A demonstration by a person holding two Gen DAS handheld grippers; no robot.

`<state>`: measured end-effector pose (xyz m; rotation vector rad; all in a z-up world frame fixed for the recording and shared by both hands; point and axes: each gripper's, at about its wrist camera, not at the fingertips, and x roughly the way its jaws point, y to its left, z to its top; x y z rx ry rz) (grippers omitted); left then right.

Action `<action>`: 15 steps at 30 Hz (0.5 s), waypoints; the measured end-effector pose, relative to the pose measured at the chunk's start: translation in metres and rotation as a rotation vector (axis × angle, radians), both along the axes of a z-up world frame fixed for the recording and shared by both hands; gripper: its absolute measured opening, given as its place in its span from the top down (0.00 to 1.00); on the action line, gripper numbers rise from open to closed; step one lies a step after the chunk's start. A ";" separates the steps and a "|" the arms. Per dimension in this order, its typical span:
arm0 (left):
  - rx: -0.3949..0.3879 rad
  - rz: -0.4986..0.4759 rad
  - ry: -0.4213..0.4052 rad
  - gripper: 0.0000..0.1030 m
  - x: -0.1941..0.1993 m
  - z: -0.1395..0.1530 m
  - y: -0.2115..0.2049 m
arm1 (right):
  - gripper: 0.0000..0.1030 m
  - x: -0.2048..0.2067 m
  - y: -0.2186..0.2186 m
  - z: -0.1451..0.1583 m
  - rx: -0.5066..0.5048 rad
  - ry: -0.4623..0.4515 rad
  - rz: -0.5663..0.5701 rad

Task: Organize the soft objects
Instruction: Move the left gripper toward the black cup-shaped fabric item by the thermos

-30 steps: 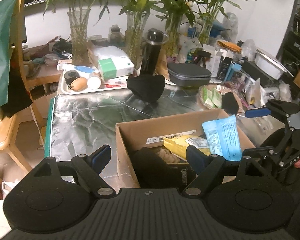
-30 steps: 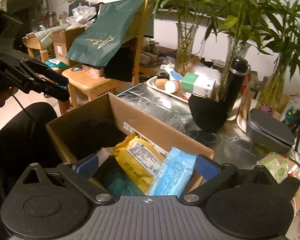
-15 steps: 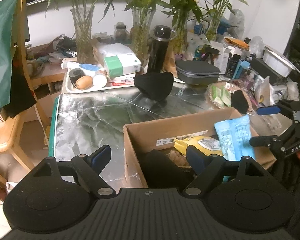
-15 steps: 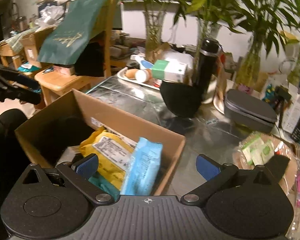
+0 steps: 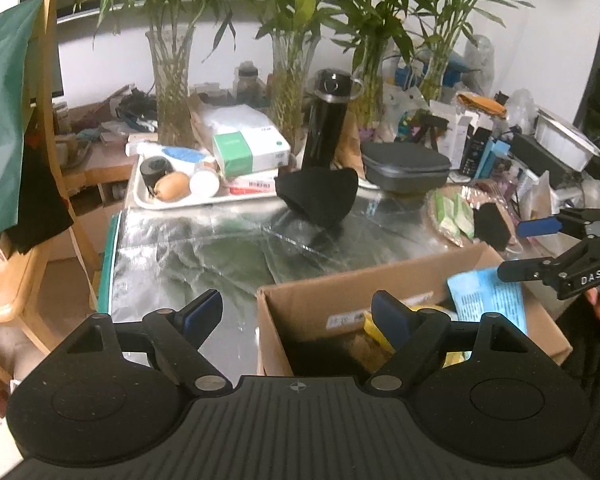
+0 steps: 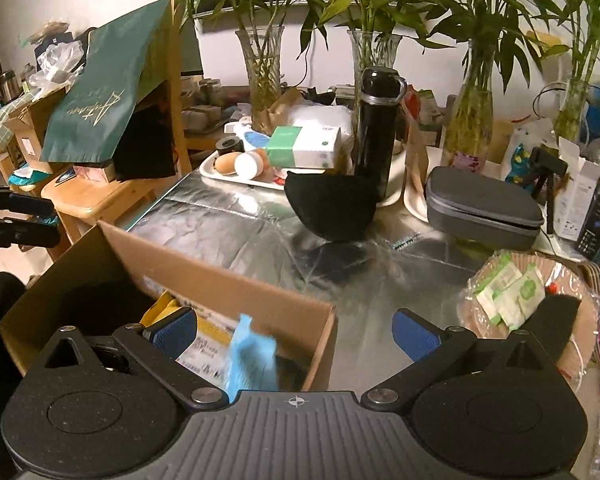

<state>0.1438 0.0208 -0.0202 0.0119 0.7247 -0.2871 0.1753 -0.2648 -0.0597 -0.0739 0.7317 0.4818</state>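
Observation:
An open cardboard box (image 5: 352,294) (image 6: 224,280) stands on the foil-covered table near me. It holds a light blue soft pack (image 5: 488,300) (image 6: 252,360), a yellow pack (image 5: 376,330) (image 6: 204,340) and dark items. A black soft cap (image 5: 320,196) (image 6: 332,208) lies on the foil beyond the box. My left gripper (image 5: 298,312) is open and empty above the box's left edge. My right gripper (image 6: 294,330) is open and empty above the box's right corner; it also shows in the left wrist view (image 5: 540,248).
A white tray (image 5: 152,200) with an egg, tape roll and boxes sits at the back. A black flask (image 6: 376,128), grey case (image 6: 480,208), glass vases with bamboo and a plate of green sachets (image 6: 508,292) crowd the far side. A wooden chair (image 6: 112,196) stands left.
Both grippers have pulled back and shifted, so the box sits lower and further right in the left view. The right gripper swung right, toward the cap and plate. Nothing was grasped.

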 end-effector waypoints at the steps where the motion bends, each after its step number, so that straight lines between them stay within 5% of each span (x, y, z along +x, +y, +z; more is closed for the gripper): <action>1: 0.003 0.000 -0.002 0.20 0.002 0.000 0.000 | 0.00 0.004 0.000 -0.001 -0.003 -0.004 -0.003; 15: -0.015 0.025 0.029 0.20 0.050 -0.009 0.013 | 0.00 0.064 0.008 -0.018 0.004 -0.045 0.032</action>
